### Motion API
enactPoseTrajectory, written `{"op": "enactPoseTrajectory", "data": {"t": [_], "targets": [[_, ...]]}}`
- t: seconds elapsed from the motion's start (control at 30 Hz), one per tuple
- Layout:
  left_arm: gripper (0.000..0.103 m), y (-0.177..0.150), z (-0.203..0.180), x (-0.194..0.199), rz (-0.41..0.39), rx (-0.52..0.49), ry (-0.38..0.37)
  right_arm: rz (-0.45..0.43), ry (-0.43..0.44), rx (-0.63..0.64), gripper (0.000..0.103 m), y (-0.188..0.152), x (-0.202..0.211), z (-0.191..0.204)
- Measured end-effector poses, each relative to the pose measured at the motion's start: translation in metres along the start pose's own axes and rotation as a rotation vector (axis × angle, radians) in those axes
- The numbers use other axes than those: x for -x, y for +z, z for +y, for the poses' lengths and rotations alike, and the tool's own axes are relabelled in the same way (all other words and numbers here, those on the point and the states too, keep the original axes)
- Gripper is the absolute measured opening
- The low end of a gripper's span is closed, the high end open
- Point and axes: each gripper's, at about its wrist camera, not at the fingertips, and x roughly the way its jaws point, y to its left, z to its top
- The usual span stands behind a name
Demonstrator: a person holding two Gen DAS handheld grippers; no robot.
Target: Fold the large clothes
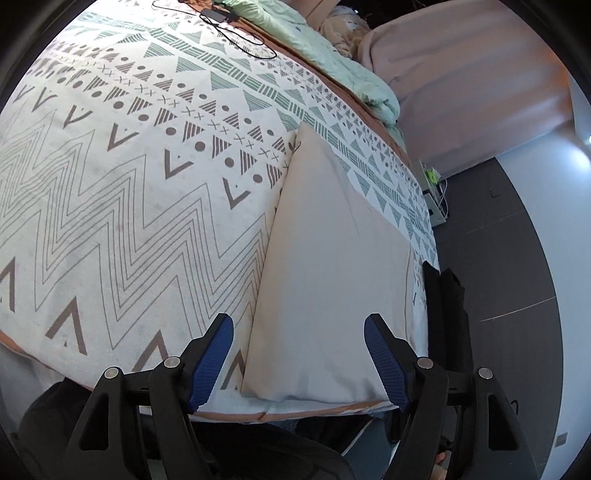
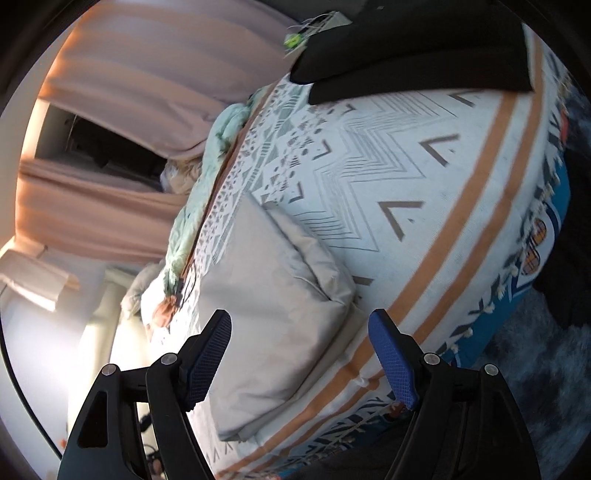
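Both tongs we hold stand wide apart and grip nothing: the left gripper (image 1: 298,360) hangs over the near edge of the bed, the right gripper (image 2: 300,360) over the bed's side.

Item one, the folded garment (image 1: 328,280): pale beige-grey cloth, plain, without print. From the left wrist we see it as a long flat wedge, narrow at the far end and broad near us, its upper face smooth with one faint crease running along it. Its near edge lies just inside the edge of the bed, between the blue pads (image 1: 212,360). From the right wrist the garment (image 2: 273,306) shows several stacked layers along one rounded, puffy fold; that view is blurred.

Item two, the bedspread (image 1: 122,192): white with grey zigzags, chevrons, dots and green striped triangles, orange bands at the border. The garment rests on it.

Item three, a dark black garment (image 1: 445,306), just beside the beige one at the bed's corner, partly hanging over the edge.

Item four, a pale green quilt (image 1: 332,59), bunched along the far side.

Item five, a black cable (image 1: 236,33), looped on the bedspread, well apart from the garment.
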Motion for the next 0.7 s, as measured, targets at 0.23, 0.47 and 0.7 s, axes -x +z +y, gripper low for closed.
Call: {"op": "enactPoseTrajectory", "data": {"t": [0.23, 0.47, 0.7], "targets": [[0.074, 0.017, -0.006, -0.015, 0.017, -0.026, 0.016, 0.069, -0.007, 0.091, 0.077, 0.015, -0.012, 0.009], [0.074, 0.039, -0.008, -0.057, 0.071, -0.033, 0.04, 0.146, -0.031, 0.136, 0.077, 0.037, -0.043, 0.009], [0.062, 0.063, -0.006, -0.108, 0.133, -0.042, 0.081, 0.236, -0.074, 0.206, 0.077, 0.065, -0.086, 0.006]]}}
